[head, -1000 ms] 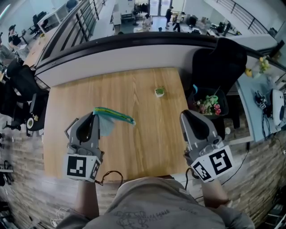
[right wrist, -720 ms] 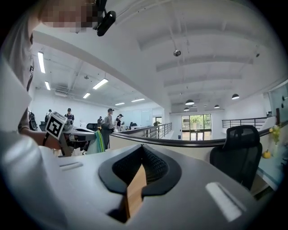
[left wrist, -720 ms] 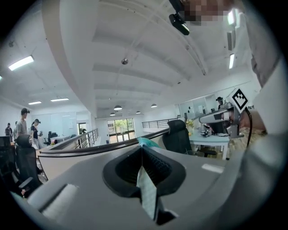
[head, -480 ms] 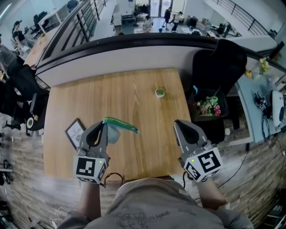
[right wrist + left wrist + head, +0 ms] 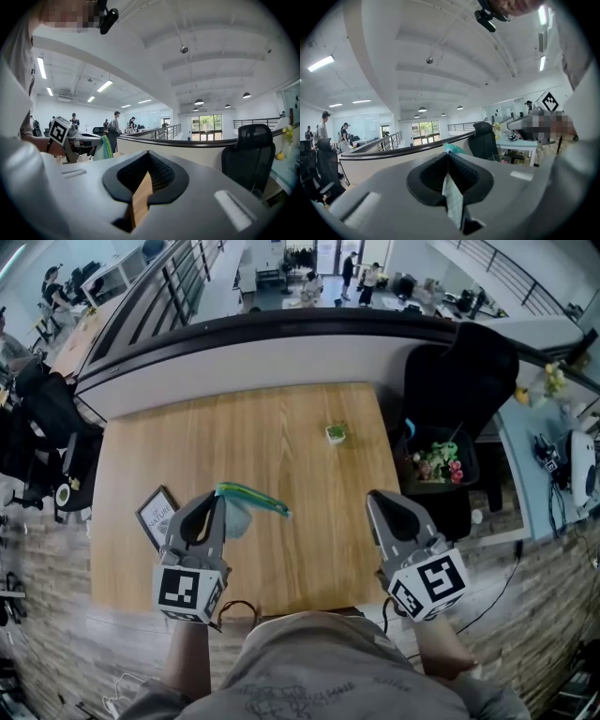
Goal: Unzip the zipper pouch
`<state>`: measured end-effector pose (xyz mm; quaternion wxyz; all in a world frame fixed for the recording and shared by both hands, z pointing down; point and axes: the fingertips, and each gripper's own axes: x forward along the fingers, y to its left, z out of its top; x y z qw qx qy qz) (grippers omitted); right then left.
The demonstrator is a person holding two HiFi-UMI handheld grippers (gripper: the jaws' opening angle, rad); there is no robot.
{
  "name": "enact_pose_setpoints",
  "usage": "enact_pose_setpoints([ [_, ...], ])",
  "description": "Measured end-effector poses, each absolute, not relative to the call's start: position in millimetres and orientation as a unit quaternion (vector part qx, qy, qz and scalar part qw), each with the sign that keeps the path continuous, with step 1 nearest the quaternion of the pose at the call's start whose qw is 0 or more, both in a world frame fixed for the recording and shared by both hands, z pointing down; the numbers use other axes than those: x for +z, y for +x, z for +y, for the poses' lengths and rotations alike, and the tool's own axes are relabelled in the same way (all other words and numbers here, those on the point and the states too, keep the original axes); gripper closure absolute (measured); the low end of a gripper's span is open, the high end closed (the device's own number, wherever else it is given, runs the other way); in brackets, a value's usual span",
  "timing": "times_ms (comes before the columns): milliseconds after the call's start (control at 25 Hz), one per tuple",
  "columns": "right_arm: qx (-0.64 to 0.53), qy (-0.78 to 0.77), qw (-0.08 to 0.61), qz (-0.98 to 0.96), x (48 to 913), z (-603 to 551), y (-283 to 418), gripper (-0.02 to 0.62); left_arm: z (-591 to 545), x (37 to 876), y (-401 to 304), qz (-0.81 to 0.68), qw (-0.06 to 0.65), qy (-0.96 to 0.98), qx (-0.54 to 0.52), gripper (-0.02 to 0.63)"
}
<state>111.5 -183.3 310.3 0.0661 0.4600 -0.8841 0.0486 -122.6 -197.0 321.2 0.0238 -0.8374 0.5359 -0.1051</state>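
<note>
In the head view my left gripper [image 5: 218, 499] is shut on one end of the pale blue zipper pouch [image 5: 251, 499]. The pouch's green and yellow zip edge runs out to the right above the wooden table [image 5: 281, 446]. Blue fabric of the pouch [image 5: 453, 201] is pinched between the jaws in the left gripper view. My right gripper [image 5: 374, 496] hangs over the table's right part, shut, well apart from the pouch. Only table wood shows through the right gripper [image 5: 149, 154] jaw slit. From there the pouch [image 5: 104, 147] hangs at the left.
A small framed card [image 5: 157, 515] lies on the table left of my left gripper. A little green and white object [image 5: 335, 433] sits toward the far right. Right of the table stand a black chair [image 5: 464, 371] and a bin with flowers [image 5: 436, 461].
Both grippers have sunk and drawn slightly inward, the pouch moving with the left one. The framed card has come into sight. Nothing differs over the last half second.
</note>
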Motion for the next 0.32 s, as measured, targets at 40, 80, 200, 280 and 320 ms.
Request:
enact_pose_setpoints([
  [40, 0.045, 0.460, 0.068, -0.884, 309.9, -183.0, 111.4, 0.586, -197.1, 320.5, -122.9, 0.538, 0.024, -0.836, -0.103, 0.599],
  [80, 0.042, 0.461, 0.070, -0.884, 309.8, -182.6, 111.5, 0.586, -197.3, 319.6, -123.0, 0.539, 0.024, -0.836, -0.102, 0.598],
  [200, 0.042, 0.460, 0.073, -0.884, 310.8, -181.7, 111.4, 0.586, -197.3, 318.0, -122.7, 0.540, 0.024, -0.835, -0.103, 0.598],
  [280, 0.045, 0.459, 0.073, -0.884, 311.9, -181.6, 111.0, 0.586, -197.1, 317.8, -122.4, 0.539, 0.024, -0.836, -0.104, 0.599],
  [320, 0.046, 0.459, 0.073, -0.884, 312.4, -181.5, 110.7, 0.586, -196.9, 317.8, -122.3, 0.538, 0.024, -0.836, -0.105, 0.598],
])
